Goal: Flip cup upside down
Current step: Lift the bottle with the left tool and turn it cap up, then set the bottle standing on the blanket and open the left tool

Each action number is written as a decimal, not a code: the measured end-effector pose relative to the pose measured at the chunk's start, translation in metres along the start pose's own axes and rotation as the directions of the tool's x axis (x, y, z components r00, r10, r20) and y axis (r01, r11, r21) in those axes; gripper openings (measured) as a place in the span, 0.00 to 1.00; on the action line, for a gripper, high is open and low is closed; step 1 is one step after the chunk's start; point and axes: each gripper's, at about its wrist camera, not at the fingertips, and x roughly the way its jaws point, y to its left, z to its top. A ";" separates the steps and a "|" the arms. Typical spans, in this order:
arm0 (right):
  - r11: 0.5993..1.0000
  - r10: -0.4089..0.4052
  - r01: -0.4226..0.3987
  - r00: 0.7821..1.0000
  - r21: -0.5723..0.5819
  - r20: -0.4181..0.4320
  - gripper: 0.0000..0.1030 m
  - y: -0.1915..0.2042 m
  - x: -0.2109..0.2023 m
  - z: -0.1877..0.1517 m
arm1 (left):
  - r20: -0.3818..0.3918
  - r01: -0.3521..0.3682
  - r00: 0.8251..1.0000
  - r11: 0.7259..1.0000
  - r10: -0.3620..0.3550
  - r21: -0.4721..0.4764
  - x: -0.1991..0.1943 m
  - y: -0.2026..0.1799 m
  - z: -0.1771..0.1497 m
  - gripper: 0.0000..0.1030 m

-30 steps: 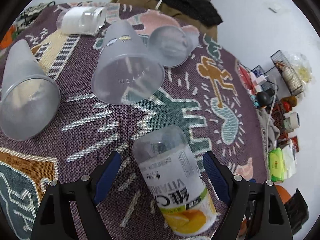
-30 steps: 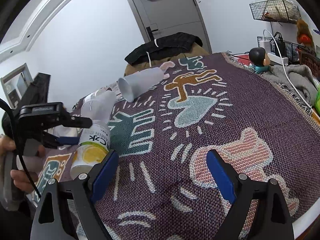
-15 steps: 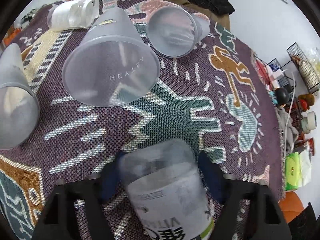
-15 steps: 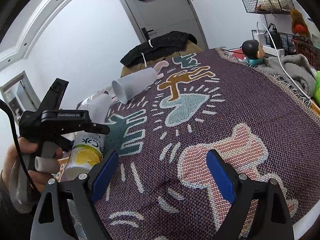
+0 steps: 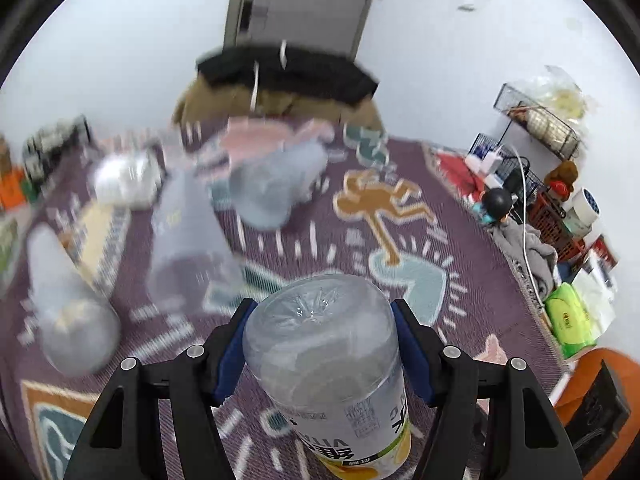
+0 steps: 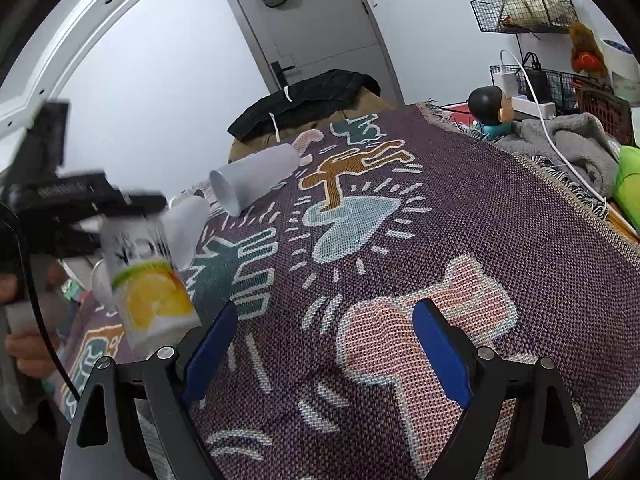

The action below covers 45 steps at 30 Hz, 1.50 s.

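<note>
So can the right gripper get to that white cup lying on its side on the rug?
Probably yes. The right gripper is open and empty, and only bare rug lies between it and the white cup.

Frosted cups (image 5: 188,252) motion-blurred; bottle (image 5: 332,376) btm cut off by frame edge.

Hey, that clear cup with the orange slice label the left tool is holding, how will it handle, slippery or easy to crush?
The labelled cup looks thin, clear and empty, so probably light and somewhat squashy under the left tool. Its smooth rounded wall may slip if the grip loosens. If set down on its side on the blanket, it would likely roll.
</note>
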 end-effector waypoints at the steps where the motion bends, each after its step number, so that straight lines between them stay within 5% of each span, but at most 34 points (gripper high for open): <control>1: 1.000 0.000 0.000 1.000 -0.002 0.001 0.87 0.000 0.000 0.000 | 0.034 -0.017 0.999 0.999 0.016 0.028 -0.006 -0.004 0.001 0.66; 9: 1.000 -0.016 0.016 1.000 -0.009 0.015 0.87 -0.002 -0.003 0.002 | 0.243 -0.135 0.966 0.971 0.085 0.198 -0.020 -0.043 0.001 0.66; 21: 0.999 -0.030 0.030 0.999 0.018 0.018 0.87 -0.012 -0.002 0.005 | 0.318 -0.275 0.930 0.921 0.182 0.275 0.014 -0.056 -0.008 0.66; 35: 0.999 -0.033 0.033 0.999 0.020 0.005 0.87 -0.013 0.002 0.004 | 0.257 -0.308 0.938 0.902 0.235 0.301 0.028 -0.038 -0.036 0.69; 39: 1.000 -0.022 0.022 1.000 0.005 -0.001 0.87 -0.006 0.000 0.003 | 0.182 -0.219 0.968 0.933 0.171 0.287 0.023 -0.032 -0.039 0.69; 45: 1.000 -0.019 0.019 1.000 -0.022 0.000 0.87 0.008 -0.007 0.007 | 0.178 -0.164 0.976 0.964 0.127 0.210 0.000 -0.019 -0.036 0.82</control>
